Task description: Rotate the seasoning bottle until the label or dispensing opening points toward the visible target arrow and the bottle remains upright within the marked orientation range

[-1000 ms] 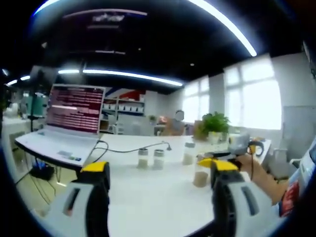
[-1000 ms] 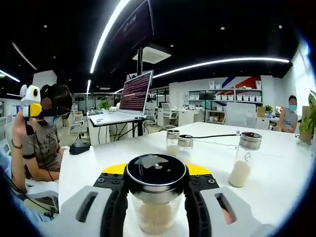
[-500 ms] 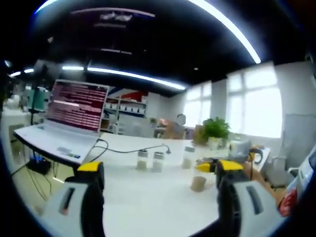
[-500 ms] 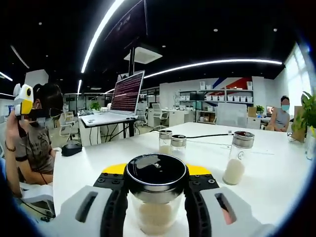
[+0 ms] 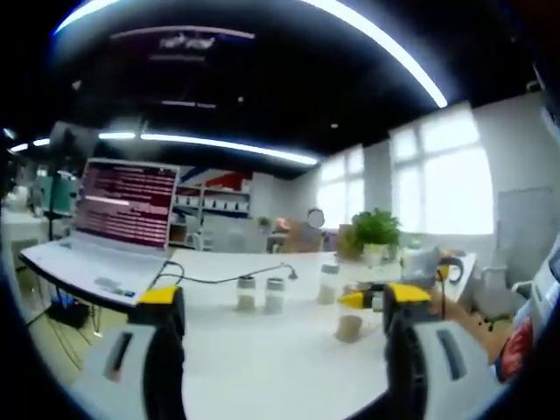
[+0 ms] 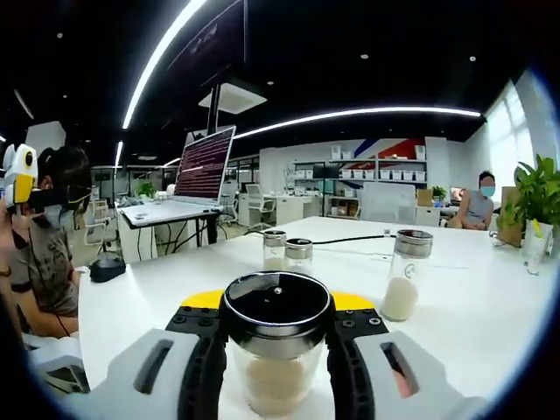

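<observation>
My right gripper is shut on the seasoning bottle, a clear glass jar with pale powder and a black round lid. It stands upright above the white table. In the left gripper view the same bottle sits at the table's right, with the right gripper's yellow tip on it. My left gripper is held wide open above the table, nothing between its jaws. In the right gripper view it shows again at far left, raised in a person's hand.
Two short shakers and a taller jar stand mid-table by a black cable. An open laptop sits far left. A potted plant is at the right edge. A seated person is at left.
The right gripper view has swung, so the table's jars and the laptop slid left in it; the bottle stays clamped. The left gripper view shifted slightly, jaws still open.
</observation>
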Demonstrator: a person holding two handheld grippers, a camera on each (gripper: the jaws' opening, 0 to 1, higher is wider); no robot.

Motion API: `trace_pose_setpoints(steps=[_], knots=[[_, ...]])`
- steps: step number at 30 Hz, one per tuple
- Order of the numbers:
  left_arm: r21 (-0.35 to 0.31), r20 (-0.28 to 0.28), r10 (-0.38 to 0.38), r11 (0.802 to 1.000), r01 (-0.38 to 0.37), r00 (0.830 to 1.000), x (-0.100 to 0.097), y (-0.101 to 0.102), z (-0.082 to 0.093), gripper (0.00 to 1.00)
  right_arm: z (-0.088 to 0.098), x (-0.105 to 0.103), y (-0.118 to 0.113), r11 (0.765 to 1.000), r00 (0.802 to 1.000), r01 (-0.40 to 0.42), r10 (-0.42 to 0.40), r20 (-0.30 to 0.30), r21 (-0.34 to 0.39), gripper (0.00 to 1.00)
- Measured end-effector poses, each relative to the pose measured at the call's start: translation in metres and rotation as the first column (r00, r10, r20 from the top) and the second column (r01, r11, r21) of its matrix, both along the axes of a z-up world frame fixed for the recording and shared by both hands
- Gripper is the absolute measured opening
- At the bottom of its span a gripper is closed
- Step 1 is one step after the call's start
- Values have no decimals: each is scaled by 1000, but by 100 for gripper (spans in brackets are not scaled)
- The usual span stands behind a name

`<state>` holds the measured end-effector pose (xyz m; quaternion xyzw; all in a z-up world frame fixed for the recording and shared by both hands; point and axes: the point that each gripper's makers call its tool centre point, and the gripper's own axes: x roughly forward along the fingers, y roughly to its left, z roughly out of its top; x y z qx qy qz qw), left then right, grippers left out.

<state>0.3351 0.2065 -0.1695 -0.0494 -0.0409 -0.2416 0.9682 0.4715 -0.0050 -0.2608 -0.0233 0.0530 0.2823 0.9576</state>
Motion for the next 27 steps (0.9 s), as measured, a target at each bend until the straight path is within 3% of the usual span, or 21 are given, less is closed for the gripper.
trace_pose_setpoints(steps=[11, 25, 27], knots=[[-22, 12, -30, 999, 30, 999, -4, -5, 4, 100, -3, 2, -6, 997, 997, 76, -76, -2, -11, 43], [-23, 5, -46, 999, 47, 999, -3, -7, 4, 99, -4, 3, -6, 997, 997, 76, -76, 3, -13, 43], [-22, 4, -46, 999, 46, 999, -3, -8, 3, 99, -6, 2, -8, 998, 998, 65, -65, -10, 1, 47]])
